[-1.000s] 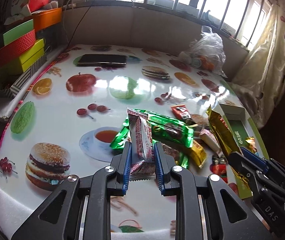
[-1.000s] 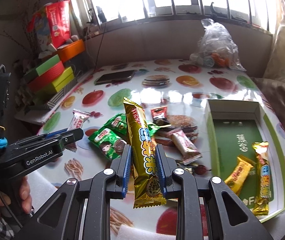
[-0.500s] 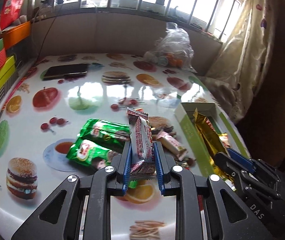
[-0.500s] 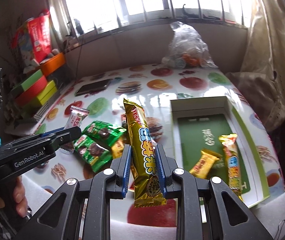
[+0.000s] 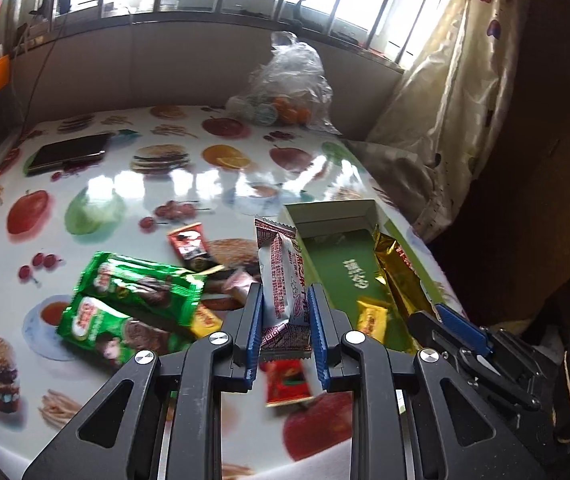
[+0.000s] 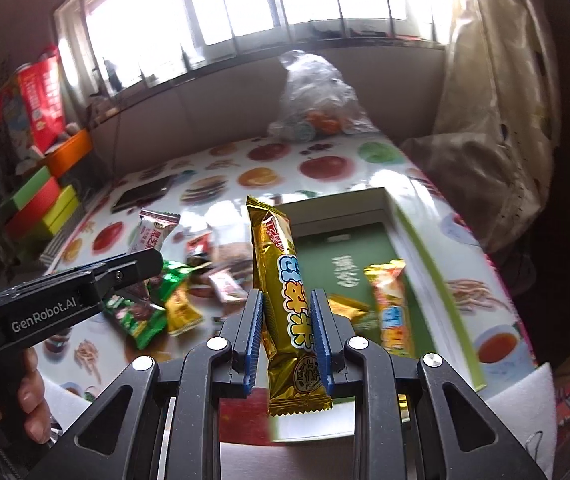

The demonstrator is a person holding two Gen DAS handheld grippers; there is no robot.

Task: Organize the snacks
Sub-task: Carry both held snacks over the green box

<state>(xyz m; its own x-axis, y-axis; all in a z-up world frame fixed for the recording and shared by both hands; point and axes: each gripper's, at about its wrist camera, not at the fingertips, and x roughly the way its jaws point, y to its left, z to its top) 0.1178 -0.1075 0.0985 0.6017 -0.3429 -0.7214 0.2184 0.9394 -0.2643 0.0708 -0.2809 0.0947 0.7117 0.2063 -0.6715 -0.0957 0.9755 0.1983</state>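
Two grippers, two catches: the left gripper [image 5: 283, 320] is clamped on a white-and-maroon wafer bar [image 5: 283, 280], upright between its blue pads, and the right gripper [image 6: 287, 320] is clamped on a long gold snack bar [image 6: 289, 300], also upright. Each bar hangs above the near end of the green box [image 6: 437, 280], not yet inside. Just below the left jaws lies one red packet [image 5: 287, 380], blurred and half hidden by the fingers. One box, and the right wrist view counts two snacks already in it: a gold-and-orange bar [image 6: 391, 312] along the right side and a small yellow packet [image 6: 347, 306], partly covered by the gripper. The left wrist view shows only that yellow packet [image 5: 371, 318] clearly; the right gripper [image 5: 445, 316] and its gold bar [image 5: 399, 276] block the rest. To the left on the fruit-print table [image 5: 125, 184], a loose pile: two green packets [image 5: 133, 308], one small red-and-black packet [image 5: 191, 244], one pink one [image 5: 239, 286] and one yellow [image 5: 205, 320], with others underneath too jumbled to count. Only the right view catches the hand [image 6: 33, 396] gripping the left tool, and the coloured boxes [image 6: 41, 208] stacked at the table's left. Further back, one dark phone [image 5: 69, 152]; at the far edge, one clear plastic bag [image 5: 289, 84] under the window, contents hard to make out.
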